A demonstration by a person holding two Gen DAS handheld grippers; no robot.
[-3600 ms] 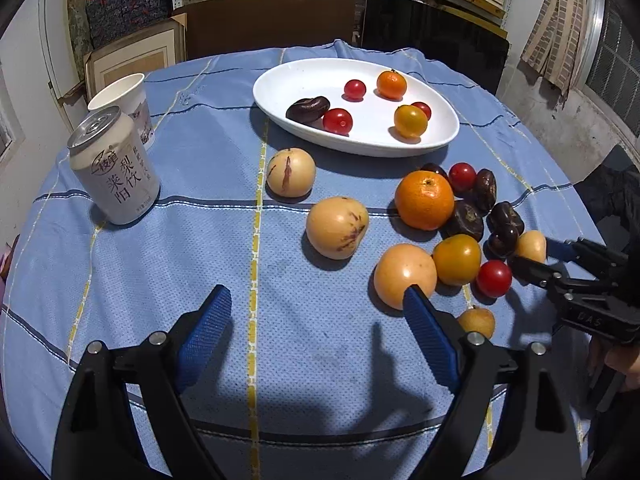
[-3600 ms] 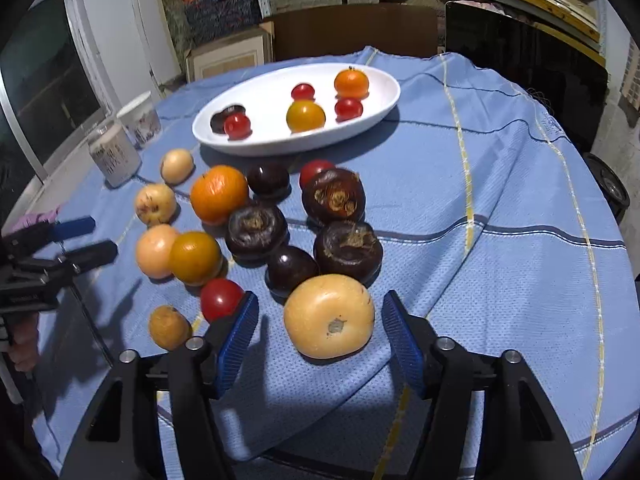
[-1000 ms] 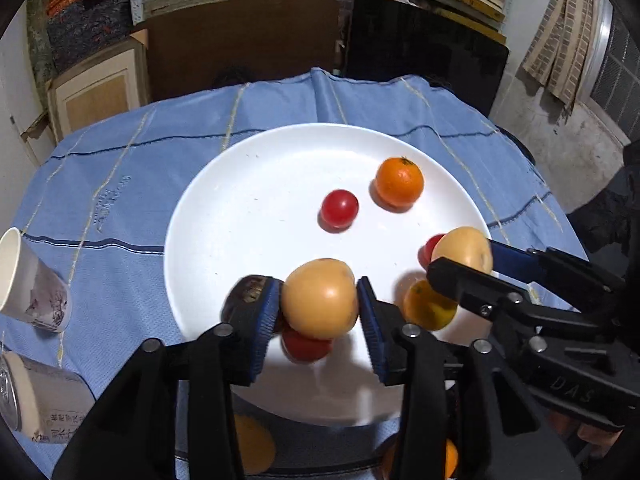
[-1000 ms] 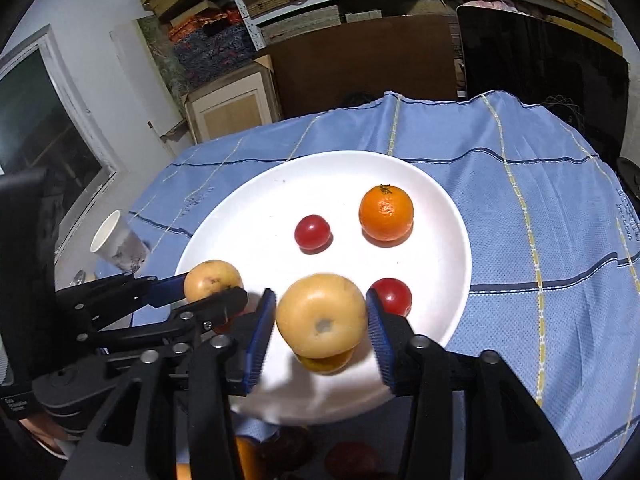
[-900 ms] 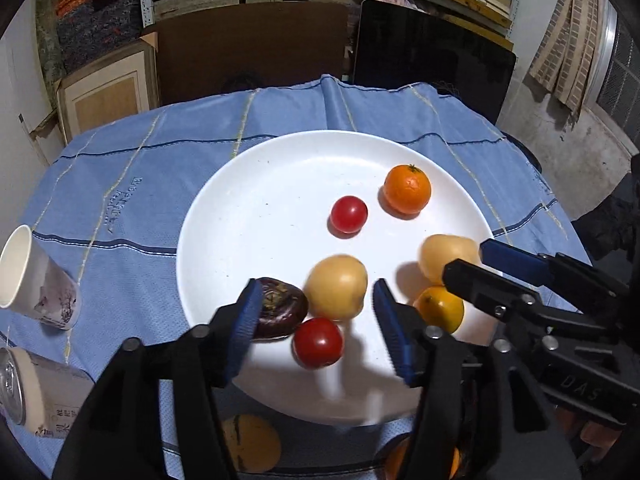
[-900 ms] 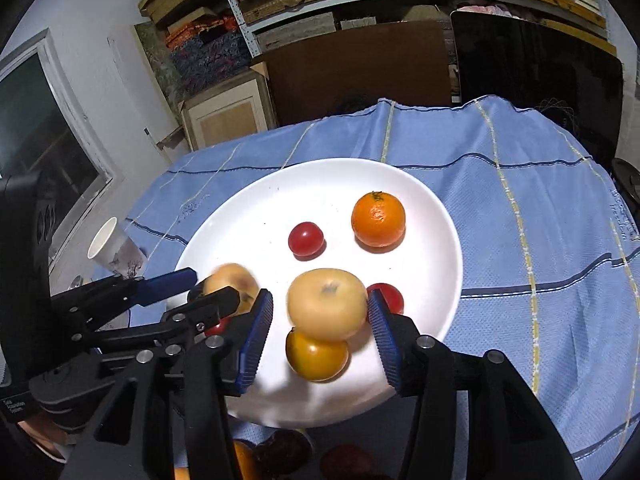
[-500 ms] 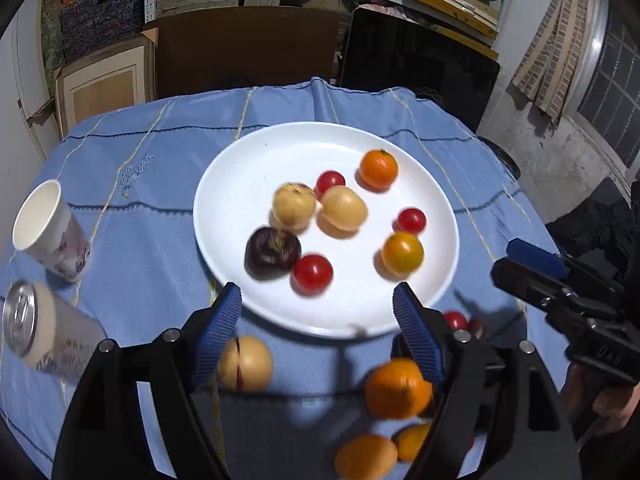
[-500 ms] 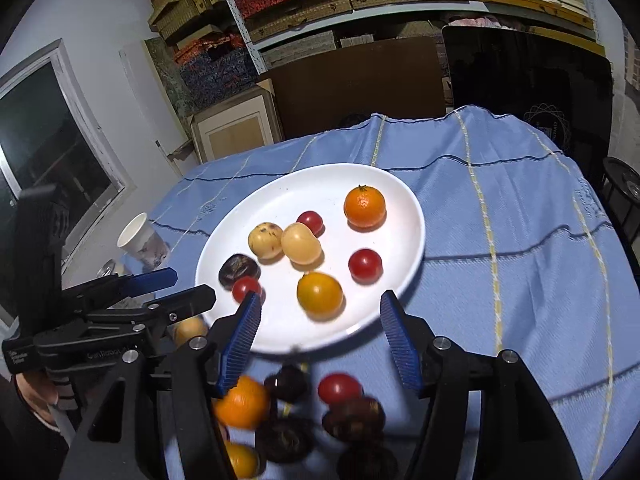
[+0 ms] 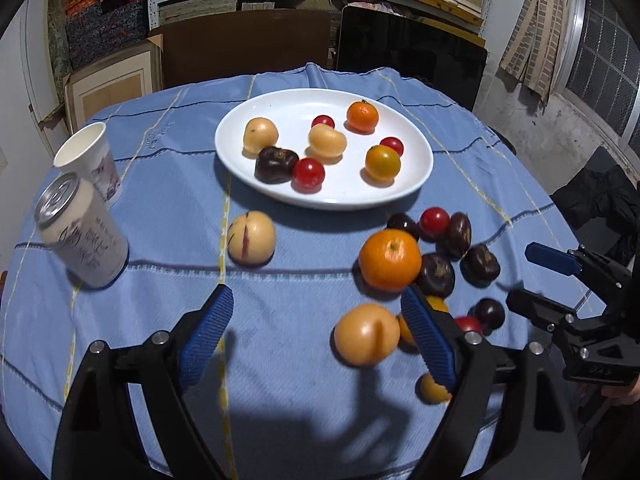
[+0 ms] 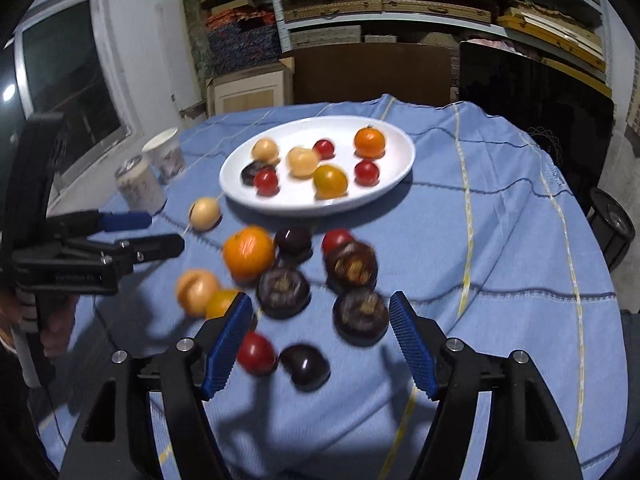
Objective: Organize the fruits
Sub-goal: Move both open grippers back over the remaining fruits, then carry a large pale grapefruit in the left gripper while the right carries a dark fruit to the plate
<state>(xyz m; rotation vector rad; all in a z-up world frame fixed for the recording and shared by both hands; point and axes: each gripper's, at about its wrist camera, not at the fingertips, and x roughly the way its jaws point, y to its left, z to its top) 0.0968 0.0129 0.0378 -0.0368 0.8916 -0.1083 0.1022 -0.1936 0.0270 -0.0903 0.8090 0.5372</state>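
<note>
Left gripper [image 9: 316,336] angled down over blue tablecloth [image 9: 288,360], jaws opening, empty, right gripper [image 10: 320,344] likewise tilted above dark fruits [image 10: 362,316], jaws opening, nothing gripped

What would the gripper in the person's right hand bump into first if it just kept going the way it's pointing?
Probably the dark brown round fruit lying on the blue tablecloth, just ahead of the right gripper and between its opening, empty fingers; depth is hard to judge.

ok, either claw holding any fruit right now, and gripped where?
Nothing is held. The left claw and right claw are both opening with nothing between their pads, above the loose fruit on the blue tablecloth.
</note>
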